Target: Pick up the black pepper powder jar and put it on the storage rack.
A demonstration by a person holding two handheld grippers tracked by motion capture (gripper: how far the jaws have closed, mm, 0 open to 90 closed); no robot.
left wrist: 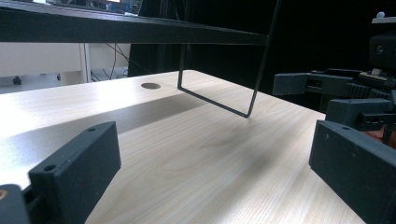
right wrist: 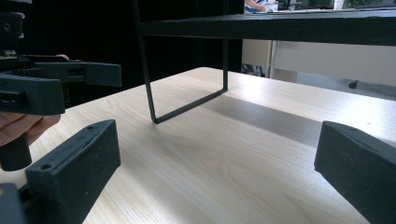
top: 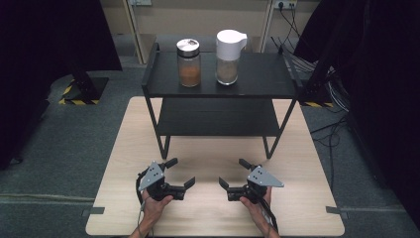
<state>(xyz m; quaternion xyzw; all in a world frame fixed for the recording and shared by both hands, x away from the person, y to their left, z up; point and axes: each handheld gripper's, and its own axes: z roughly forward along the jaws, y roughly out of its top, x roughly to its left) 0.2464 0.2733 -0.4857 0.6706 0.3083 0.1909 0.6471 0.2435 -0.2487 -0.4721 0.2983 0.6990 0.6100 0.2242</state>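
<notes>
High view: left gripper [top: 182, 172] and right gripper [top: 232, 173] rest low, fingers spread, facing inward.

The left claw [top: 180, 172] and the right claw [top: 233, 172] are both black, each with two blocky jaws that have small round holes. A grey three-cornered plate with screws sits on top of each, and a dark cable trails behind.

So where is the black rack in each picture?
High view: the black rack stands at the far middle of the table.
Left gripper view: its shelf runs along the top, with a wire leg near the middle.
Right gripper view: its shelf is at the top right, its wire leg left of middle.
Shared landmark: the pale wooden table under it.
</notes>
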